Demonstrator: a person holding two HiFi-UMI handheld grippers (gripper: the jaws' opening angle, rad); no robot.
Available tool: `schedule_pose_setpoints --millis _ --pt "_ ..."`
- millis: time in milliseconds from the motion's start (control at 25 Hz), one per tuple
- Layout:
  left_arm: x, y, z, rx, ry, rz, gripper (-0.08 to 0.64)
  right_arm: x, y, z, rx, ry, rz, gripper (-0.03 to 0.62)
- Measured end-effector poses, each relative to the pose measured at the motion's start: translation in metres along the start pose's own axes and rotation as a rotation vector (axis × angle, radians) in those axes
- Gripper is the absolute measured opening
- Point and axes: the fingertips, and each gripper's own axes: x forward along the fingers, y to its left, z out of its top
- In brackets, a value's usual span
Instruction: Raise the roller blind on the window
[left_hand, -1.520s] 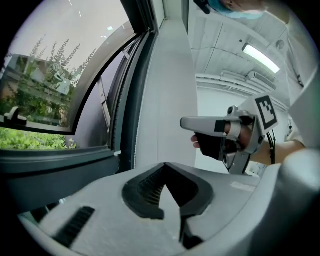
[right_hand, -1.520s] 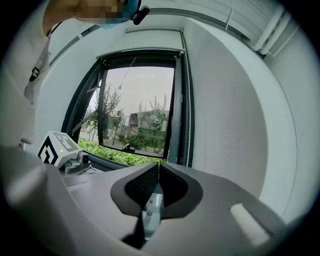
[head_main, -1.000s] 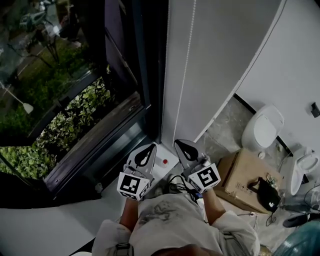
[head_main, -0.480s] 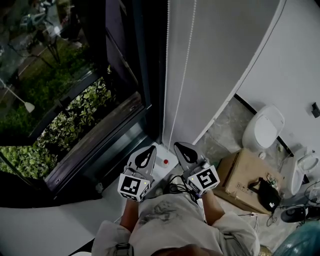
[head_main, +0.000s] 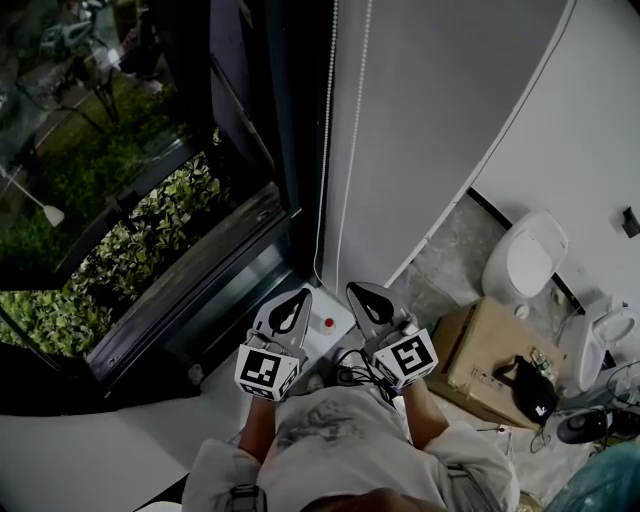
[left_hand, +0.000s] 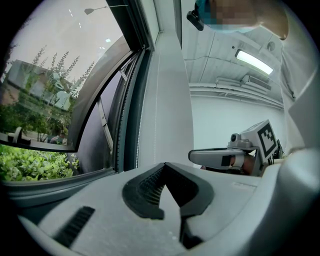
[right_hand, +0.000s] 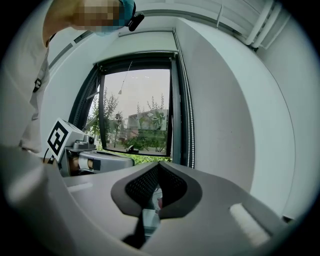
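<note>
Low beside window (head_main: 150, 200), left claw (head_main: 300, 293) and right claw (head_main: 355, 289) both shut, empty, clear of cord (head_main: 322, 150); glass uncovered, blind apparently raised already, nothing left.

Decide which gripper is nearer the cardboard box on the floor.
Right. The right gripper is just left of the cardboard box in the head view; the left gripper lies farther left, beyond the right one, on the window side.

Source: daylight through window (head_main: 120, 200); ceiling lamp (left_hand: 255, 61) lit.
Head view: dim, deep shadow beside window, sharp.
Gripper views: brighter, fisheye bending at edges, black corners.
Focus: near foreground soft.
</note>
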Motion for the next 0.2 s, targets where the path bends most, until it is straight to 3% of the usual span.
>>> schedule_pose_setpoints --millis 200 --pt "0.0037 0.0 -0.0006 0.005 0.001 0.005 0.008 0.0004 -0.0032 -0.0005 -0.003 -0.001 0.0 0.006"
